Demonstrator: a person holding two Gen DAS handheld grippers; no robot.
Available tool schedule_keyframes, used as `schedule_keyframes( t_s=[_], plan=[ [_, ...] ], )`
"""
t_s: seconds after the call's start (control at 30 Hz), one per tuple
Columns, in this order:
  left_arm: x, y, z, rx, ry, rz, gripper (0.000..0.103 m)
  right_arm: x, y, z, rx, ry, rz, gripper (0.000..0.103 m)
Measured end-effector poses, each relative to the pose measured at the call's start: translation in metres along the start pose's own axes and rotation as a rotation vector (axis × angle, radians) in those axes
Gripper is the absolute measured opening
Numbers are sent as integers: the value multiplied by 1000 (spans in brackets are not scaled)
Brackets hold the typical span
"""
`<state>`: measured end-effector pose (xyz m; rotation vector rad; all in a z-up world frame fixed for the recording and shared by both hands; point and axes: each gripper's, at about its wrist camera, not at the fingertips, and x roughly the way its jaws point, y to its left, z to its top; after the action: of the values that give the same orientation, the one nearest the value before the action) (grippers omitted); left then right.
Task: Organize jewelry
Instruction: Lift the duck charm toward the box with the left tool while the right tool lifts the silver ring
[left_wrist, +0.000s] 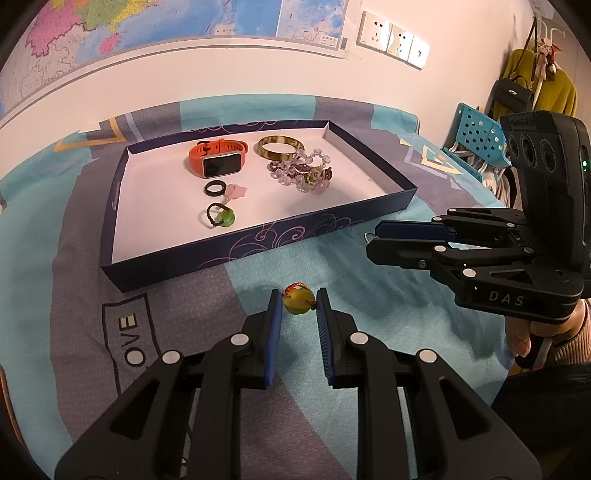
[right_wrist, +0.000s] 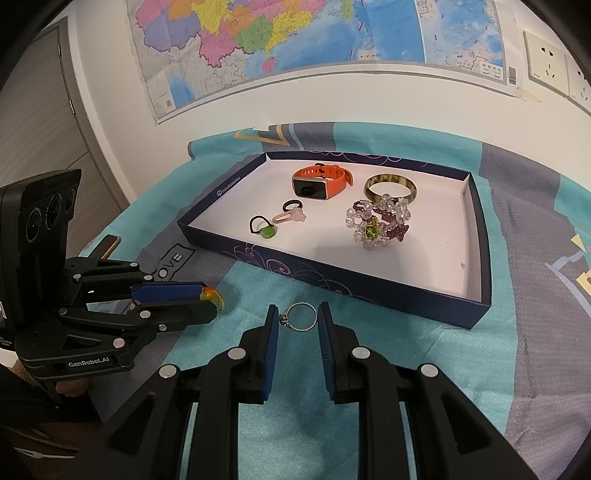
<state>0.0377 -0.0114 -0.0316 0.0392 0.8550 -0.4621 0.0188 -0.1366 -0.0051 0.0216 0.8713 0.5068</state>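
Lying on the teal-and-grey patterned cloth, a glossy yellow-green bead charm with an orange-red cord sits between the blue ribbed pads of the left gripper. The jaws stand spread, with narrow gaps on either side of the charm, so it is framed and not pinched. In the right wrist view the same charm shows just at the tip of that gripper.

The right gripper is likewise parted around a thin silver ring, a plain wire-like hoop with a small setting on its left side. The setting lies close against the left pad; whether it touches cannot be told. The ring rests flat on the cloth.

Beyond both lies a shallow rectangular box lid, dark navy card with pale swirl print outside and matte white inside. It holds an orange rubbery smartwatch with a glassy rectangular face, a mottled tan bangle, a heap of clear and purple beaded bracelets, a black ring, a pink flower ring and a dark beaded ring with a green stone.

The lid's near wall stands between the grippers and those pieces. Behind, a coloured map and white wall sockets hang on the wall; a perforated teal chair and a black handbag sit at the right.
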Motion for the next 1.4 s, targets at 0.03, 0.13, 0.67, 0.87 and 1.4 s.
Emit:
schedule_keyframes(
  t_s=[0.03, 0.13, 0.67, 0.87, 1.4],
  plan=[
    [-1, 0, 1, 0, -1, 0, 19, 0, 0, 0, 0, -1, -1, 20],
    [-3, 0, 2, 0, -5, 0, 19, -1, 0, 0, 1, -5, -2, 20],
    [-8, 0, 8, -2, -33, 2, 19, -6, -2, 6, 1, -28, -12, 20],
    [-10, 2, 9, -5, -43, 4, 19, -5, -2, 8, -1, -32, -14, 20],
    [-15, 3, 16, -6, -70, 14, 19, -8, -4, 15, -3, -50, -15, 20]
  ],
)
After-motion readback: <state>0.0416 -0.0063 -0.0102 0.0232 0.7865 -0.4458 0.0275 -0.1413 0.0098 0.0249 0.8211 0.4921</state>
